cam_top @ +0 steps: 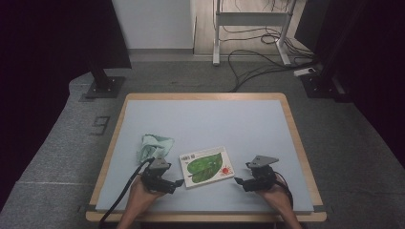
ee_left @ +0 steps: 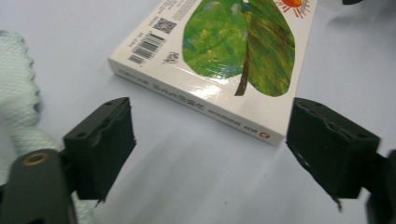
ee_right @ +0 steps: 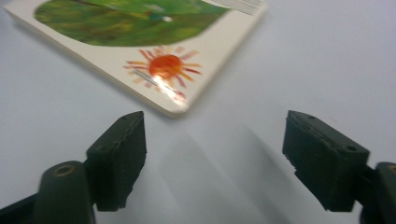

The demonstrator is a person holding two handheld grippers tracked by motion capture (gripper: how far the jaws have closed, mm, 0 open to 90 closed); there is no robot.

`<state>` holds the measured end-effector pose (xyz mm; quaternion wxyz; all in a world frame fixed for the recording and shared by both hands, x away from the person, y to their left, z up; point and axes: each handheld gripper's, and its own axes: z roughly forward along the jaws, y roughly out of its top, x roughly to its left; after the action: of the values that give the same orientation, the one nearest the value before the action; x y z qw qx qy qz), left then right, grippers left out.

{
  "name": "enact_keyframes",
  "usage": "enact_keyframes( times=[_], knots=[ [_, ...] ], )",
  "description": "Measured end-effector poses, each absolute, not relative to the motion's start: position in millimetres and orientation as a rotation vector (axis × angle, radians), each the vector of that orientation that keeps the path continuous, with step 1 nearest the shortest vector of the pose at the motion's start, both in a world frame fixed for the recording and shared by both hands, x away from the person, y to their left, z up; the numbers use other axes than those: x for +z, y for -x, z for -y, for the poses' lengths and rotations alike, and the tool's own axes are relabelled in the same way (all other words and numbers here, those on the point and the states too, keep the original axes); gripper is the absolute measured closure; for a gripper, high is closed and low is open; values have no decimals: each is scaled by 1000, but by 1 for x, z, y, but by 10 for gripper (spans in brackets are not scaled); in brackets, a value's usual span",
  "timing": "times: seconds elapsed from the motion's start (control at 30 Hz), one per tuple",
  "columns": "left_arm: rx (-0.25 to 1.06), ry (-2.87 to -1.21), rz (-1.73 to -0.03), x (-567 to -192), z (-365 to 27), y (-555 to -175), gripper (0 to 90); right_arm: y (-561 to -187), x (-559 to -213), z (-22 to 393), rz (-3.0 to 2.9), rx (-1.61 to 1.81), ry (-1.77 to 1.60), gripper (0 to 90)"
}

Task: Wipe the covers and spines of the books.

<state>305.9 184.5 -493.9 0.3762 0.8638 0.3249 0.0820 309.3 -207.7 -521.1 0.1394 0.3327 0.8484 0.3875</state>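
Note:
A closed board book lies flat on the pale blue table, its cover showing a big green leaf and a small orange sun. My left gripper sits just off the book's near left corner, jaws wide apart with only table between them; the book's spine faces it. My right gripper is off the near right corner, also open and empty, the sun corner just ahead of its jaws. Neither gripper touches the book.
A crumpled pale green cloth lies left of the book, close to my left hand, and its edge borders the left jaw. The table's wooden rim runs near my wrists. Stands and cables occupy the floor beyond.

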Motion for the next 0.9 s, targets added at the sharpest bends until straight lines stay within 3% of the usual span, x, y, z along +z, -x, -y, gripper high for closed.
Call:
enact_keyframes(
  times=[0.23,0.33,0.53,0.9],
  knots=[
    [253,-2228,-883,-482,-200,-323,108,-309,-520,238,-2383,1067,-1069,106],
    [264,-2216,-910,-476,-209,-331,98,-307,-522,251,-2338,1036,-1132,5],
    [313,-2222,-955,-466,-223,-347,66,-306,-531,266,-2296,973,-1201,0],
    [414,-2233,-1033,-461,-246,-388,89,-308,-537,269,-2298,974,-1240,0]
  ],
)
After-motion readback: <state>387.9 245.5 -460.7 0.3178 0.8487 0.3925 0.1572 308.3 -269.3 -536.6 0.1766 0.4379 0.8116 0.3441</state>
